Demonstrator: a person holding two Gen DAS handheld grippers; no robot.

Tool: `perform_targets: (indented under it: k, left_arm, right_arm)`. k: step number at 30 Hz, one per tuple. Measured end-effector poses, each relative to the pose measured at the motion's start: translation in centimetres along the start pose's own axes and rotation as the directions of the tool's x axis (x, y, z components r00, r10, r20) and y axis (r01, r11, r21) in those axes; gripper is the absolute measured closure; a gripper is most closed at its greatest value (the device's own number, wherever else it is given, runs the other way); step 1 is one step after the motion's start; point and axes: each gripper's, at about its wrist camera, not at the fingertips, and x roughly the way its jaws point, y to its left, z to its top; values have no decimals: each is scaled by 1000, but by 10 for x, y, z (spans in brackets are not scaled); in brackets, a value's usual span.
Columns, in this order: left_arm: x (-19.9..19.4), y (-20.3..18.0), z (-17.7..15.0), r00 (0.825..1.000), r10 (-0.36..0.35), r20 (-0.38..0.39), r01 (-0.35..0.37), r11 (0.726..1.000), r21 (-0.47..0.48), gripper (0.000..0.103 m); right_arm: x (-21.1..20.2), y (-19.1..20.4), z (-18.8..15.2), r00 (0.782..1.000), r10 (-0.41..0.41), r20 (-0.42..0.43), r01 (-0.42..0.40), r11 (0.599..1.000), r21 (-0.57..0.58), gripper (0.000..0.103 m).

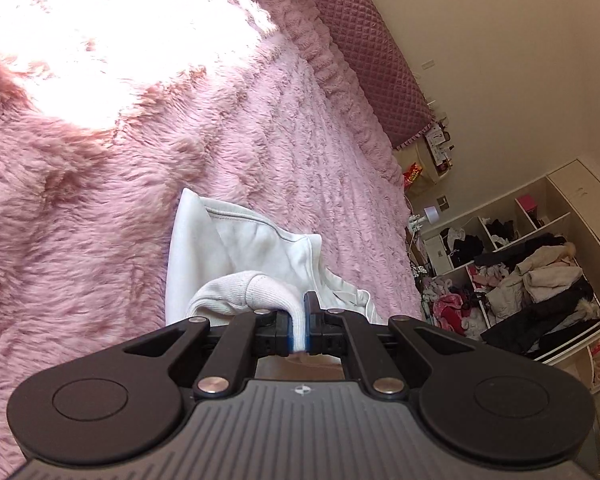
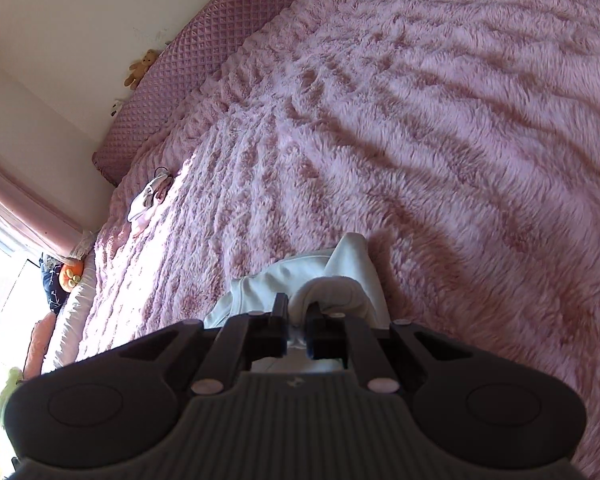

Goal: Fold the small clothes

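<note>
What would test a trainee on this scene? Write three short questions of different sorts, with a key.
1. True or false: the left gripper is shut on the white garment.
2. What does the right gripper hold? A) a teddy bear B) the white garment C) nothing
3. Fill in: the garment hangs over a fluffy ____ blanket.

Key: 1 true; 2 B; 3 pink.
</note>
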Motion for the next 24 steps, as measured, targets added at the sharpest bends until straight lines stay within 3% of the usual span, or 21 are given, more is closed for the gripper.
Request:
perform_targets:
  k: [12, 16, 18, 21, 24]
  left_arm:
    - [18, 23, 3, 998, 52, -24, -53, 998, -15, 98]
    - [21, 16, 8, 994, 98, -41, -98, 995, -3, 87]
    - [15, 12, 10, 994, 105, -33, -105, 994, -11, 83]
    - [-8, -4, 12, 992, 128, 13, -129, 990, 51, 67]
    - [-41, -16, 11, 987, 151, 61, -157, 983, 98, 57]
  right_arm:
    - [43, -11, -3, 998, -60, -19, 60, 998, -4, 100]
    - [45, -12, -4, 997, -72, -24, 72, 997, 28, 99]
    - [40, -12, -4, 997, -65, -29, 66, 997, 50, 88]
    - [19, -3, -4, 998, -67, 3, 67, 998, 4, 69]
    - [-7, 12, -7, 994, -103, 40, 108, 983, -149, 65]
